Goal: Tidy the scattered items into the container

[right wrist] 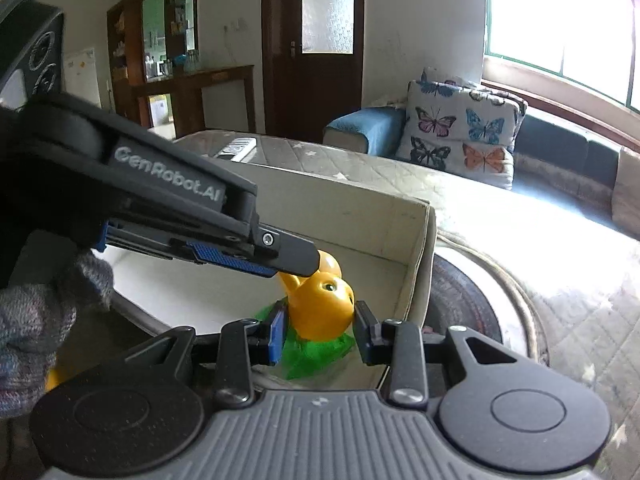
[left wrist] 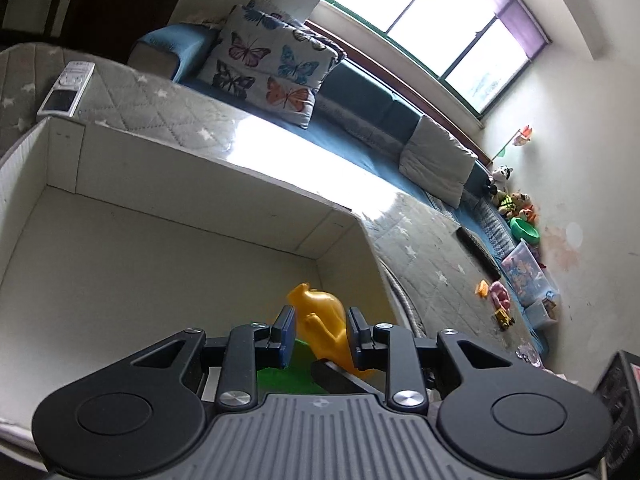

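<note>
A yellow plastic animal toy (left wrist: 322,320) on a green base (left wrist: 286,376) hangs over the open white cardboard box (left wrist: 200,168). My left gripper (left wrist: 322,334) is shut on the toy's body. In the right wrist view the toy's round head (right wrist: 322,306) sits between the pads of my right gripper (right wrist: 320,334), which is shut on it too. The green base (right wrist: 316,354) shows below the head. The left tool reaches in from the left, one of its fingers (right wrist: 294,256) against the toy's ear. The box wall (right wrist: 360,216) stands behind the toy.
The box rests on a grey quilted mattress (left wrist: 168,112) with a remote control (left wrist: 66,88) on it. Small toys (left wrist: 500,296) lie scattered at the right. A butterfly pillow (right wrist: 460,132) leans on the blue sofa. A gloved hand (right wrist: 32,320) holds the left tool.
</note>
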Demonstrator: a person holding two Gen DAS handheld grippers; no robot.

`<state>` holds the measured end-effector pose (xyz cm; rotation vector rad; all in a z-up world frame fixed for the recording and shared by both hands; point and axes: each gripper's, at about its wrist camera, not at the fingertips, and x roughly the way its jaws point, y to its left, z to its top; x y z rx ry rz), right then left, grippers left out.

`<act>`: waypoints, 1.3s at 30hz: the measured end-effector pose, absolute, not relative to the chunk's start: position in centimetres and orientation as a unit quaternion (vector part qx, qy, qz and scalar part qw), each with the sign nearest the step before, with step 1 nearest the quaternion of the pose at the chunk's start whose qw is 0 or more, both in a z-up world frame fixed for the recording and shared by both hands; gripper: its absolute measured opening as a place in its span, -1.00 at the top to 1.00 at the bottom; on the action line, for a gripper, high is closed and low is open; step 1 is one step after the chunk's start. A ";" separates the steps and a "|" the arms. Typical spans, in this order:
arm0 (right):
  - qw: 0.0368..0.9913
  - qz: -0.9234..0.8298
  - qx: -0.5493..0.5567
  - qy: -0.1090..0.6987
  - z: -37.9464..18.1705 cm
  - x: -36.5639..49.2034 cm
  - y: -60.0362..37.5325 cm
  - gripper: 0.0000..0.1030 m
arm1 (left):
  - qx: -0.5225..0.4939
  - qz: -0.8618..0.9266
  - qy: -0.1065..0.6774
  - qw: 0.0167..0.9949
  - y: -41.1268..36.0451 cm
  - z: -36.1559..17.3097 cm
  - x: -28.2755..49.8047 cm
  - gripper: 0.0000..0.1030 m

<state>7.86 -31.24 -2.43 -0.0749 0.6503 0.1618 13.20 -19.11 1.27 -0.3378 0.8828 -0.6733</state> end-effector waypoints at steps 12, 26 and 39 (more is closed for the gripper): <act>0.953 0.068 -0.048 0.292 -1.3 5.7 -31.3 0.12 | -0.160 -0.326 0.408 0.837 -18.6 1.8 12.6 0.43; 0.957 0.065 -0.027 0.283 0.0 -0.2 -33.2 -0.10 | -0.145 -0.338 0.387 0.845 -18.2 3.4 7.8 0.43; 0.946 0.075 -0.019 0.316 -2.4 -4.3 -34.0 -0.15 | -0.145 -0.326 0.387 0.850 -16.5 3.0 3.5 0.43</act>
